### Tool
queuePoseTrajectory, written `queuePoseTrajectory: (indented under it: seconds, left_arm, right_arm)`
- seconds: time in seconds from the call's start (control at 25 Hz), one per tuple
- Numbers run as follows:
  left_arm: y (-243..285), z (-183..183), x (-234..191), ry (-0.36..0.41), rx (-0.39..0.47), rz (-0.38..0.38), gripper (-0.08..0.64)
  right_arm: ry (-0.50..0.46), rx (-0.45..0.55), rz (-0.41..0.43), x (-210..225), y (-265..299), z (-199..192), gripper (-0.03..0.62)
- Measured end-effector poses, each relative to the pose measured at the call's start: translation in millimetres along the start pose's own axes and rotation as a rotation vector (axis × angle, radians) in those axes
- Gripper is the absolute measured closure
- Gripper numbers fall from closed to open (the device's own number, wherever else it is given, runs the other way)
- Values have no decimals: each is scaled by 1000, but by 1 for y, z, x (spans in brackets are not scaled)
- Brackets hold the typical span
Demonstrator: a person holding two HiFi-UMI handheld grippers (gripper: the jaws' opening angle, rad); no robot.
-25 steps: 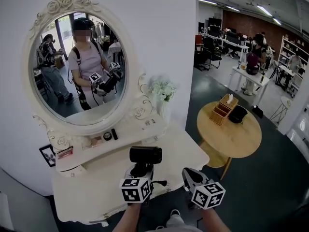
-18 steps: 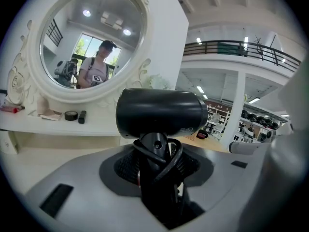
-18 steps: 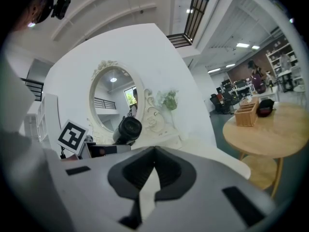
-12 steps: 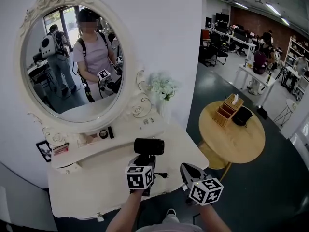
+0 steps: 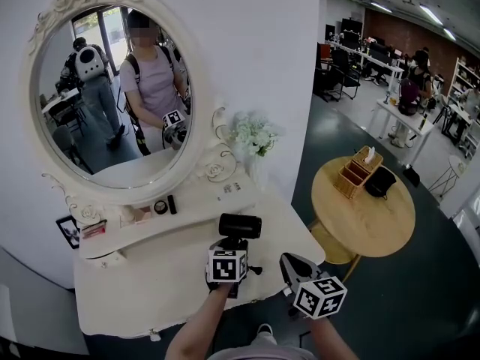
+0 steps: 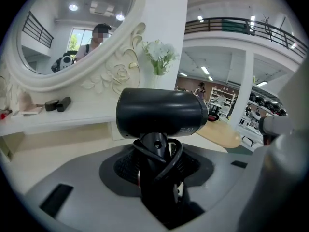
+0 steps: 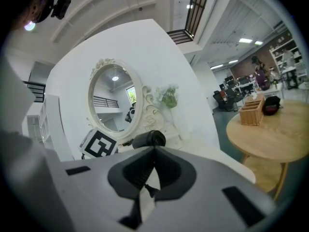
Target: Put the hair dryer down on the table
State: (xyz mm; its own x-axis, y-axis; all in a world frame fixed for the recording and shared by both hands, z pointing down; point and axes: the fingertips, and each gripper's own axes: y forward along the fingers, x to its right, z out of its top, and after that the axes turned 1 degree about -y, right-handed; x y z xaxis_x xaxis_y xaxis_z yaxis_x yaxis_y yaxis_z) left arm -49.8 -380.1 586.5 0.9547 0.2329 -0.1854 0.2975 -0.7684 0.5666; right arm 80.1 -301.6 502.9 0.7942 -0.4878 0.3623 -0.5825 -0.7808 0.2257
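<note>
A black hair dryer [image 5: 240,226] stands upright over the white dressing table [image 5: 142,280], barrel level and pointing right. Its cord is wound round the handle [image 6: 157,166]. My left gripper [image 5: 232,249] is shut on that handle, and in the left gripper view the barrel [image 6: 161,114] fills the middle above the left gripper [image 6: 157,175]. Whether the dryer touches the table top is hidden. My right gripper [image 5: 292,267] hangs just right of it near the table's front edge, shut and empty. In the right gripper view its tips [image 7: 153,151] meet, with the dryer [image 7: 148,139] beyond.
An oval mirror [image 5: 112,96] in an ornate white frame stands at the back, above a low shelf [image 5: 195,205] with small cosmetics. A vase of white flowers [image 5: 253,137] is at the back right. A round wooden table [image 5: 375,216] stands to the right.
My left gripper and the dryer have shifted a little to the right and toward the mirror. The right gripper has hardly moved.
</note>
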Motion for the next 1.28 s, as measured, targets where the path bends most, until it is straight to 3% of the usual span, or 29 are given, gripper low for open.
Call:
queuePoseTrajectory:
  seconds: [0.4,0.96,1.28]
  left_arm:
    - [25,-19,-4,42,-88,37,371]
    - [50,-33,1,87,-252,29,371]
    - [58,-44,-1,58,-327,12,371]
  right_arm:
    - [5,-9,-17,6,0,-2,590]
    - [7,-20,-8,-2,6,-4,590]
    - [16,-21,-12,0,8,-4,591]
